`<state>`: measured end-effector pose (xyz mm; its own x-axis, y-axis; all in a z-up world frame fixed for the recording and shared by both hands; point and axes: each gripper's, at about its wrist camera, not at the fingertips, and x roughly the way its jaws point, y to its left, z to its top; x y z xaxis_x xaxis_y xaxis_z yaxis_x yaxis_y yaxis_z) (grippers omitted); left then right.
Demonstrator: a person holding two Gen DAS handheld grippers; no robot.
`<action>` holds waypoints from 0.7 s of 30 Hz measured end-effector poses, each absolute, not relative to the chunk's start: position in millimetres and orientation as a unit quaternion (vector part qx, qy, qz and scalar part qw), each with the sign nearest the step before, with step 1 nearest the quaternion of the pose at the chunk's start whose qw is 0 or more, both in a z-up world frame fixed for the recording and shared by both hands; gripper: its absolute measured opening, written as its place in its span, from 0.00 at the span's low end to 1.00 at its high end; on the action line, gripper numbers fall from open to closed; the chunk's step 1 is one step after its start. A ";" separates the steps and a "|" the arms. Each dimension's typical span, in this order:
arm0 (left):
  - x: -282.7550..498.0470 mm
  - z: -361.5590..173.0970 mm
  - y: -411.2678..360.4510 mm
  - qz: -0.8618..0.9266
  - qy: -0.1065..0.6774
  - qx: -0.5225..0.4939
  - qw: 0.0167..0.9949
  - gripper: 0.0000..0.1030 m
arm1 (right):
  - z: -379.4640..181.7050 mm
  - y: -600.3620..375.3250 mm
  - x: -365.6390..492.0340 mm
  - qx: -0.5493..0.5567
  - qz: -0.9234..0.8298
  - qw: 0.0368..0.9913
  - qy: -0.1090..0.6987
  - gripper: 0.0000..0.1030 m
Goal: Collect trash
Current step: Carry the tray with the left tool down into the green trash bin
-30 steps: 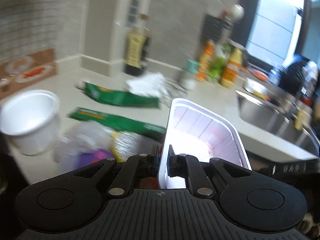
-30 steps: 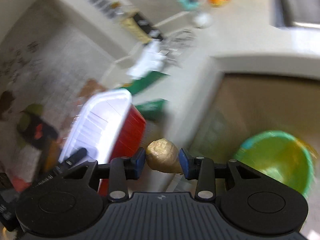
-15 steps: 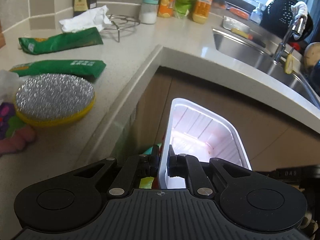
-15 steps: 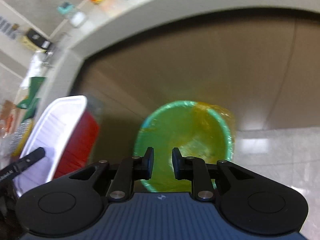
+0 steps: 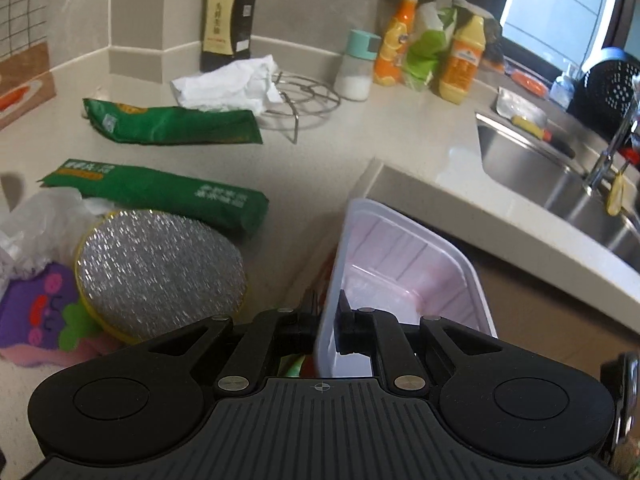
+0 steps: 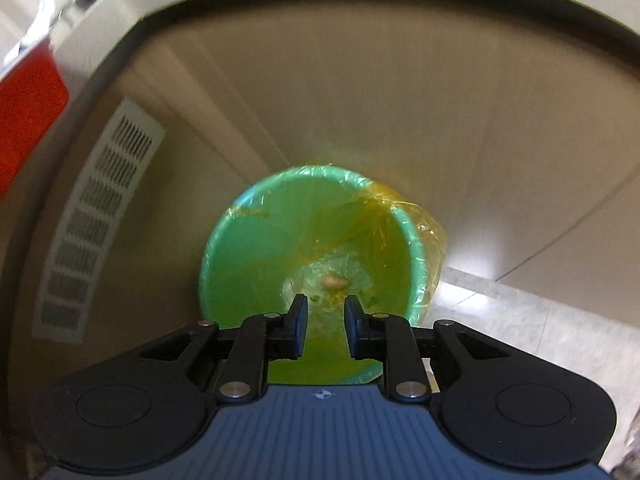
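My left gripper (image 5: 325,308) is shut on the rim of a white plastic tray (image 5: 404,264), held just off the counter's edge; its red outside (image 6: 24,112) shows in the right wrist view. Two green packets (image 5: 172,126) (image 5: 160,192), crumpled white paper (image 5: 228,84) and a thin plastic bag (image 5: 40,224) lie on the counter. My right gripper (image 6: 326,308) points down over a green bin (image 6: 240,240) lined with a yellowish bag. Its jaws stand a little apart with nothing between them. A brownish lump (image 6: 334,281) lies at the bin's bottom.
A silver scouring pad (image 5: 160,272) and a purple sponge (image 5: 32,316) sit near the counter's front. A wire trivet (image 5: 304,96), a shaker (image 5: 356,68), bottles (image 5: 460,64) and a sink (image 5: 540,168) lie further back. Brown cabinet fronts with a vent (image 6: 96,220) stand behind the bin.
The right gripper let go of the brownish lump, which now lies in the bin; the gripper tipped down over it and its jaws narrowed. The left gripper shifted with the tray.
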<state>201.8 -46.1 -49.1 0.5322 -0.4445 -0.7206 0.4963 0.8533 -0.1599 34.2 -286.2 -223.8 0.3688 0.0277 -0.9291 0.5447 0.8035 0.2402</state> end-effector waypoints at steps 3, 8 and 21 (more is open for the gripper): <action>199.1 -60.0 -46.5 -0.269 0.428 0.015 0.863 0.11 | -226.9 -282.7 49.5 0.241 -0.150 0.784 0.552 0.20; 189.4 -87.9 -53.2 -0.282 0.480 0.008 0.831 0.10 | -231.2 -281.9 63.0 0.222 -0.130 0.781 0.569 0.20; 197.8 -275.1 -113.2 -0.219 0.661 0.014 0.717 0.10 | -237.1 -297.5 46.3 0.243 -0.151 0.750 0.596 0.20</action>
<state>197.8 -113.2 -275.1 0.0297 -0.2952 -0.9550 0.3333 0.9036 -0.2689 46.3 -297.5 -237.1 0.2445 0.0625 -0.9676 0.5168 0.8360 0.1846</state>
